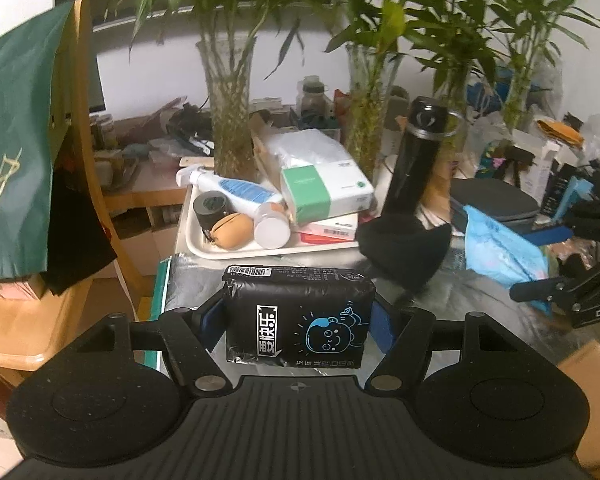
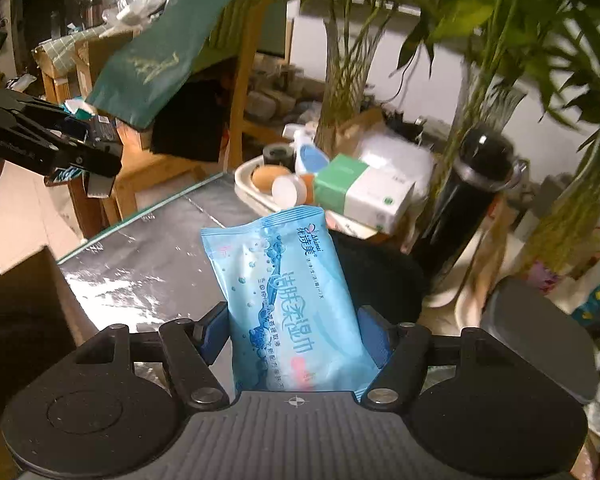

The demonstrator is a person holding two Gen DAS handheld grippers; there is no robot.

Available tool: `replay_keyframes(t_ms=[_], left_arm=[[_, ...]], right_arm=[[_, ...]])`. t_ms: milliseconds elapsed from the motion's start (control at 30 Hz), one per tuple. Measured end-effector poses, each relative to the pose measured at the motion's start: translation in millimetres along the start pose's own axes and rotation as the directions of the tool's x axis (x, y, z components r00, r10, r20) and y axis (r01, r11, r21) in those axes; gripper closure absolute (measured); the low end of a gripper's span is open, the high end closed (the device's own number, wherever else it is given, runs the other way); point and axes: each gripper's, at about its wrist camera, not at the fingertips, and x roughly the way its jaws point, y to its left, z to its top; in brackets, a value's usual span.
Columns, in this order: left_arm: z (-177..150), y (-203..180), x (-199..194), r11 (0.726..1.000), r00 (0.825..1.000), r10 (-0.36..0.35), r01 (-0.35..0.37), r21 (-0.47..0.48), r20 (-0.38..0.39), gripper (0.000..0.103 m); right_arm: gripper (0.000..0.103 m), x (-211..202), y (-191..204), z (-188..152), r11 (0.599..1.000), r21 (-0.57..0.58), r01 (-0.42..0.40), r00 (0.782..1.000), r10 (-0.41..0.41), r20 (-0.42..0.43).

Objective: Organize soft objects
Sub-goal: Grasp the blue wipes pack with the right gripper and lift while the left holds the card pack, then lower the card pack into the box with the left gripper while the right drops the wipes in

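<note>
Clamped between the blue pads of the left gripper [image 1: 298, 326] is a black tissue pack [image 1: 298, 314], a soft rectangular brick in glossy film with a cartoon face printed on it, held by its short sides above the silvery table [image 1: 196, 284]. It looks light and squashy, so a grip across the middle, as here, should hold without crushing it (the slick wrapper could still slide if the pads slacken).

Over in the right gripper [image 2: 298, 338], a pale blue wet-wipe pouch [image 2: 290, 300] is pinched at its lower half, its upper end standing free and leaning a little. This one is floppier, probably heavier with damp sheets, with crimped, flat-sealed ends that give poor purchase; the padded belly is the better place.

Behind both, a cream tray [image 1: 204, 250] holds a green-and-white box [image 1: 326, 190] and a bottle [image 1: 236, 192]; a black flask [image 1: 416, 160] stands nearby.
</note>
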Motion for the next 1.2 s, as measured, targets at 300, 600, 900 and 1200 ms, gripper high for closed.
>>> replay_keyframes(t_ms=[300,600,900,1200], left_arm=[[-9,-22,-38,0.998,0.998,-0.046,0.048,0.049,-0.043,0.034],[-23,-42,-57,0.988,0.986,-0.125,0.134,0.079,-0.115,0.034],[-40,-69,-64,0.961,0.962,-0.193,0.225,0.161,-0.194,0.034],[-53,-85,-52,0.924,0.916,-0.249,0.322,0.206,-0.314,0.032]], right_arm=[[0.032,-56,36,-12,1.0,0.022,0.021,0.999,-0.022,0.029],[0.032,-91,64,-39,0.997,0.078,0.015,1.0,-0.016,0.013],[0.032,-110,86,-67,0.989,0.147,-0.01,1.0,0.01,0.002],[0.032,-122,98,-85,0.977,0.213,-0.013,1.0,0.014,-0.005]])
